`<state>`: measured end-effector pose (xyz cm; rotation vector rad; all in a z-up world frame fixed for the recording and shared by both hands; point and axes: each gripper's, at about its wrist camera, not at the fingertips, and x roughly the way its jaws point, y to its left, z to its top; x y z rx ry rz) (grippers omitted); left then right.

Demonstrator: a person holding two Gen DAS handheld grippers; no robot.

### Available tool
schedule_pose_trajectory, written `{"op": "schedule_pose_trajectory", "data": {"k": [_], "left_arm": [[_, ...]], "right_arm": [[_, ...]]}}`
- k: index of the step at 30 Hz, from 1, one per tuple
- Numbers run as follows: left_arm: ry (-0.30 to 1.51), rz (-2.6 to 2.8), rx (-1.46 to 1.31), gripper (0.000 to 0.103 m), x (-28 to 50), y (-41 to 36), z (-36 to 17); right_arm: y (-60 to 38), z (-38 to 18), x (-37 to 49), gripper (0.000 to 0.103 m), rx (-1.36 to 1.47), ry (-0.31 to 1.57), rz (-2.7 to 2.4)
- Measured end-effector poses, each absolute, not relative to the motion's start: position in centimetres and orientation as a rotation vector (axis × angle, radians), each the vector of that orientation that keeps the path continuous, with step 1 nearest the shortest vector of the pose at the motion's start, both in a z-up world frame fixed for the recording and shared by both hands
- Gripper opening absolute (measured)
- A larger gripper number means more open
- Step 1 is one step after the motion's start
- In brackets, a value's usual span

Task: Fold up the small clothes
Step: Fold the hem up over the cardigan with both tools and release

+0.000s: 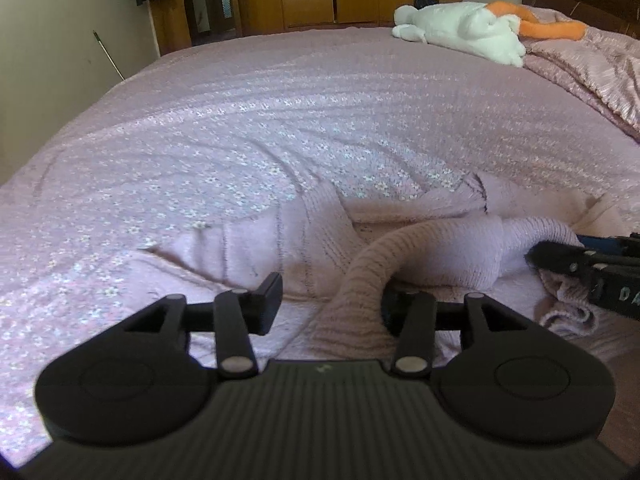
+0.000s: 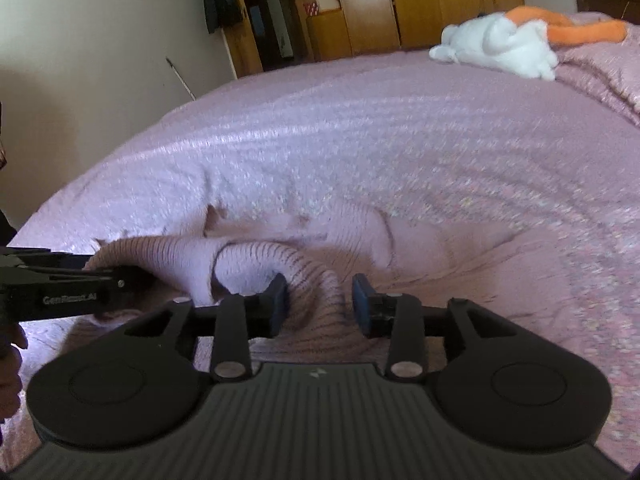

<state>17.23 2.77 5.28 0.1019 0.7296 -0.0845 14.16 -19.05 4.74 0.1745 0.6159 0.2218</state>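
Ahead of my black tool (image 1: 328, 308) lies a pale pink ribbed knit (image 1: 440, 256) (bedspread (image 1: 280, 120) lilac, tiny white flowers).

A wide stretch of the bed (image 1: 280, 112) is seen lying bare beyond the pink knitted garment (image 1: 400, 248), from its far edge to the bed's far side. That stretch is interrupted only at the far right by a white and orange plush toy (image 1: 464, 30) and a rumpled blanket (image 1: 592, 72). The near ground is taken up by the garment, of which a ribbed band stands between the parted jaws of the left gripper (image 1: 328, 308) and the right gripper (image 2: 320, 304). The two grippers are set close together, with little room between them.
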Motion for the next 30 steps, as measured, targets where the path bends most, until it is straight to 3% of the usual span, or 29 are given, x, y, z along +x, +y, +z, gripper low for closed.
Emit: {"op": "schedule_pose_trajectory", "data": {"k": [6, 17, 29, 30], "left_arm": [[0.704, -0.099, 0.12, 0.066, 14.5, 2.8, 7.2], [0.681, -0.168, 0.121, 0.066, 8.7, 1.9, 8.2], [0.699, -0.207, 0.213, 0.067, 8.8, -0.7, 3.6], [0.681, -0.204, 0.215, 0.067, 8.7, -0.7, 3.4]], "right_arm": [[-20.5, 6.3, 10.5, 0.055, 0.13, 0.569, 0.205], [-20.0, 5.8, 5.0, 0.056, 0.016, 0.556, 0.265], [-16.8, 3.3, 5.6, 0.056, -0.144, 0.573, 0.284], [-16.9, 3.2, 5.6, 0.052, -0.137, 0.567, 0.268]]}}
